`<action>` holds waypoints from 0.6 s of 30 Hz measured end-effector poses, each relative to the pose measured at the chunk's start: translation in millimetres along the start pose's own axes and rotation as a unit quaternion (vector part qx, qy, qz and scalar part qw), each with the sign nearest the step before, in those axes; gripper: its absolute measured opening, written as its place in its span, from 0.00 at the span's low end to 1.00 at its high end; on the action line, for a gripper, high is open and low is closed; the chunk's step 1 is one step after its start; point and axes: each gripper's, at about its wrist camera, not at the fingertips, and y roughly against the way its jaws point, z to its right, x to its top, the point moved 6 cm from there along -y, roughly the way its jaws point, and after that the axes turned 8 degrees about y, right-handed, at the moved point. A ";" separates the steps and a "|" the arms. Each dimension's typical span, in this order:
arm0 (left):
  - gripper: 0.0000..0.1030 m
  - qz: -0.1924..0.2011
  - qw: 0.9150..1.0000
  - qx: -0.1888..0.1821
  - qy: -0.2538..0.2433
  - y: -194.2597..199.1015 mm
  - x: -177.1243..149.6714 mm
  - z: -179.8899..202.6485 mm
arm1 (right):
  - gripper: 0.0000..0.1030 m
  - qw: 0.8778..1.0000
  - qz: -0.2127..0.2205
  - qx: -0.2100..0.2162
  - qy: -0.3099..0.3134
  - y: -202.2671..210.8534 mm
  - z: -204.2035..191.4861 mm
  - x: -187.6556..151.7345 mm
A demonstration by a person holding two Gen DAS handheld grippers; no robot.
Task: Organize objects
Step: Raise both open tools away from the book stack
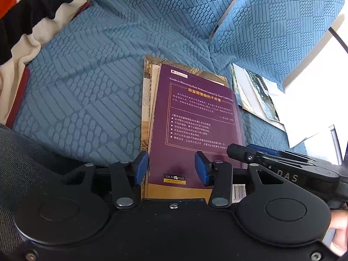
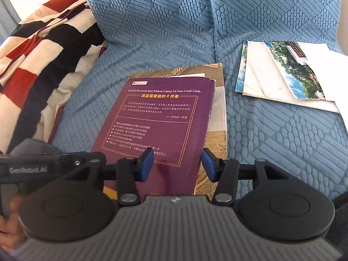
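Left wrist view showed your left gripper (image 1: pixel 171 166) spread over the near end of the purple book (image 1: pixel 193 117), gripping nothing; it lay squared on one tan book (image 1: pixel 146 100) on the blue sofa (image 1: pixel 87 87), apparently to start a stack. Right wrist view showed your right gripper (image 2: pixel 177 165) likewise parted and empty over those two books, with a loose pile of booklets (image 2: pixel 280 76) well apart, seemingly unsorted.

"RICH DAD" on purple book (image 1: pixel 195 117); "GenRobot.AI" on left hand-held gripper (image 2: pixel 71 156); "DAS" on right hand-held gripper (image 1: pixel 239 150).
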 end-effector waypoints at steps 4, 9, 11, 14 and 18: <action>0.42 -0.002 1.000 0.001 -0.007 -0.1 -1.9 1.8 | 0.50 1.000 0.000 -0.006 0.006 -1.8 -0.1 2.0; 0.42 0.015 1.000 0.000 0.000 8.0 4.8 0.3 | 0.48 1.000 0.004 -0.023 0.012 3.6 2.3 8.7; 0.42 0.024 1.000 0.008 0.000 14.9 10.2 0.3 | 0.48 0.999 0.017 -0.026 0.011 12.3 3.9 15.4; 0.42 0.046 0.999 0.006 0.005 31.5 20.8 5.5 | 0.48 0.999 0.040 -0.029 0.010 31.1 5.7 28.4; 0.43 0.077 0.997 0.002 -0.014 59.9 35.1 21.4 | 0.49 0.996 0.083 -0.025 0.010 64.2 4.6 46.4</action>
